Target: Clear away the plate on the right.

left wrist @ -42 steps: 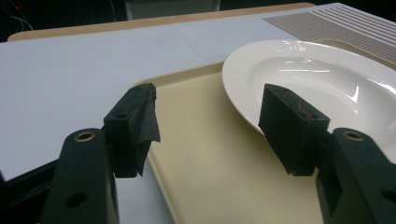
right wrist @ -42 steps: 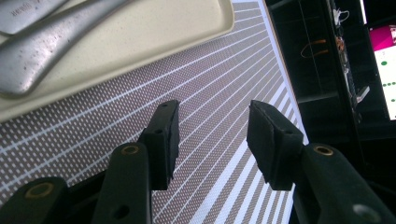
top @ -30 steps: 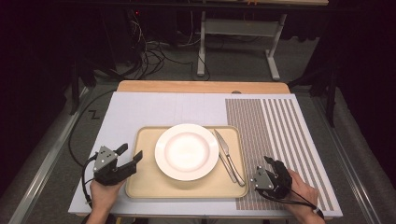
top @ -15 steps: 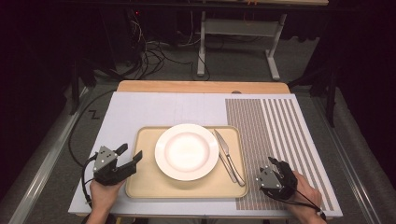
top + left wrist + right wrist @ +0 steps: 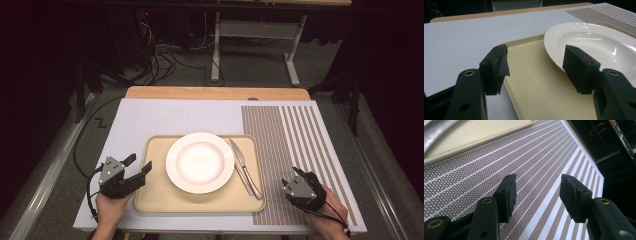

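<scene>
Left gripper (image 5: 139,166) hovers released at the tray's (image 5: 155,200) left edge; right gripper (image 5: 303,176), fingers just widening, empty, near the surface's (image 5: 160,117) front-right corner.

White plate (image 5: 200,161), glossy, plain, no pattern. Tray (image 5: 155,192) pale beige/cream, matte, plain. Knife (image 5: 240,161) and second piece of cutlery (image 5: 252,182) beside it silver metal. Table cover (image 5: 165,117) flat light grey-lilac, plain; its right part is the striped mat (image 5: 295,145): brown with fine white dots, white lines that get wider toward the right edge. Wooden board (image 5: 215,93) at far edge light tan. Left gripper (image 5: 137,167) black with grey plate on top, brass-coloured screw rings; right gripper (image 5: 304,176) black, same grey plate, black jaws. Cables black. Floor grey, surroundings dark.
</scene>
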Available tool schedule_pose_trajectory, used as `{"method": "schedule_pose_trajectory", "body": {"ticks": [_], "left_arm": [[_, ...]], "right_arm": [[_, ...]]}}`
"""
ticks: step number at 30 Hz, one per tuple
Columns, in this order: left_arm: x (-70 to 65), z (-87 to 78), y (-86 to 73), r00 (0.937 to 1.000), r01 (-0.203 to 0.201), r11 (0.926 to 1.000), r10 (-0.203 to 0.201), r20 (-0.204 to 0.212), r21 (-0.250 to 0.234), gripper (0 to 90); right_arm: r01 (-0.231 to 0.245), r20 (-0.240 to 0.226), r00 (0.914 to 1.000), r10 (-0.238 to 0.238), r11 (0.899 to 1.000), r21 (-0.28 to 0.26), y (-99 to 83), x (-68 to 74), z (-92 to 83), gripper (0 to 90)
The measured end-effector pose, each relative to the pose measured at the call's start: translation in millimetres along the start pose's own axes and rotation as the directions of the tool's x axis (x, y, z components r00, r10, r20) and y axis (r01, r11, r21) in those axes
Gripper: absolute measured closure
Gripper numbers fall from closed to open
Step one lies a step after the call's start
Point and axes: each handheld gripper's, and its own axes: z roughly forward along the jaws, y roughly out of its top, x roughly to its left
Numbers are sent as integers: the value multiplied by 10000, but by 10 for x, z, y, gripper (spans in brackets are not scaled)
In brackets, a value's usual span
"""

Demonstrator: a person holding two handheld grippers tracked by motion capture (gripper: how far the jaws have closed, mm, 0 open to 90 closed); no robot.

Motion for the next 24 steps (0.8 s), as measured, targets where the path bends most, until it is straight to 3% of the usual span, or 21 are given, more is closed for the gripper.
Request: {"method": "schedule_pose_trajectory", "body": {"ticks": [7,11,21,24], "left_arm": [[0,-2,0,10000,8,10000,-8,-10,-2,373],[0,-4,0,10000,13,10000,-13,-13,5,373],[2,-23,1,10000,50,10000,-51,-53,-64,373],[3,-26,1,10000,55,10000,-56,-52,-61,373]], "right_arm": [[-813,-306,9963,803,9961,-338,-58,-77,-3,470],[-1481,-554,9878,1453,9877,-493,-93,-122,-16,464],[-2919,-1398,9504,2778,9519,-929,-211,-241,-19,451],[-3352,-1603,9347,3172,9367,-1013,-240,-269,-22,446]]}}
